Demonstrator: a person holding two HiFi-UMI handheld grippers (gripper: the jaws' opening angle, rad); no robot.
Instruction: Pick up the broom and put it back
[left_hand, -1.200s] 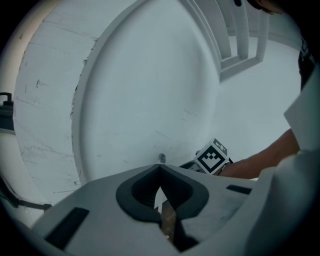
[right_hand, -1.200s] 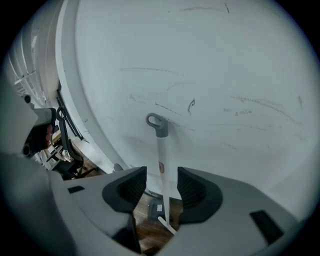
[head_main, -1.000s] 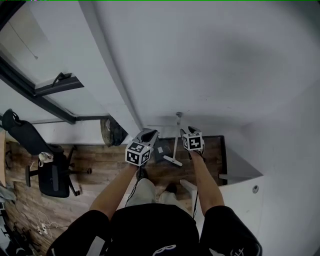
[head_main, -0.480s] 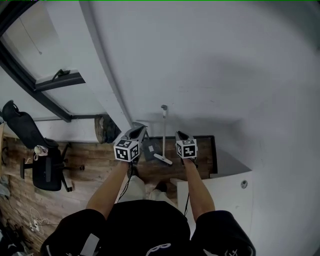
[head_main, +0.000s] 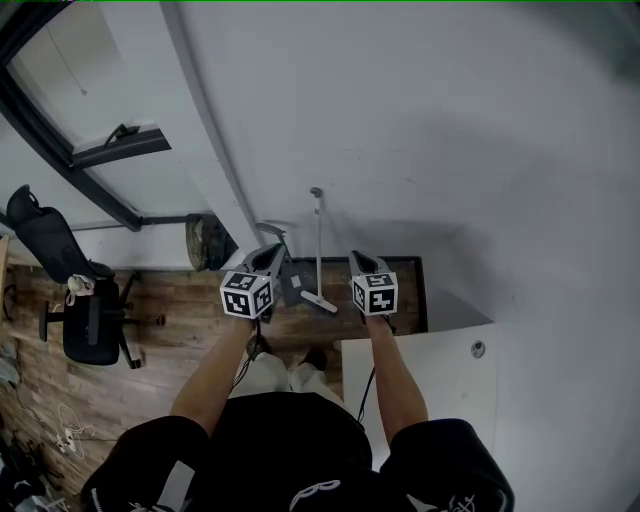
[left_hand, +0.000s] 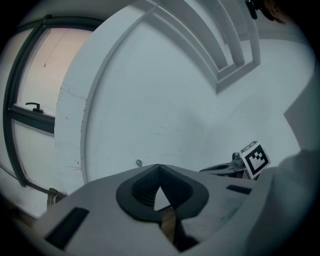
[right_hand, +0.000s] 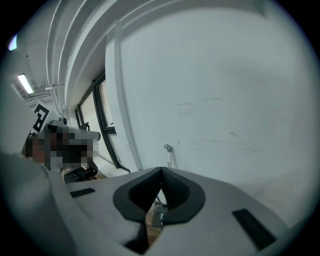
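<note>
The broom stands upright against the white wall: its handle top (head_main: 316, 192) is high and its head (head_main: 320, 302) rests on the wood floor. It shows small in the right gripper view (right_hand: 168, 148) and the left gripper view (left_hand: 138, 162). My left gripper (head_main: 277, 251) is left of the handle and my right gripper (head_main: 356, 259) is right of it; both are apart from it. The left gripper's (left_hand: 159, 167) tips meet with nothing between them. The right gripper's (right_hand: 161, 171) jaws have just been closing and are shut on nothing.
A grey dustpan (head_main: 292, 288) lies beside the broom head. A dark bag (head_main: 205, 241) sits at the wall's foot. An office chair (head_main: 85, 318) stands at the left under a black-framed window (head_main: 115, 148). A white cabinet top (head_main: 435, 370) lies at the lower right.
Both grippers have risen and drifted left in the head view, staying on either side of the broom. The broom stays leaning on the wall.
</note>
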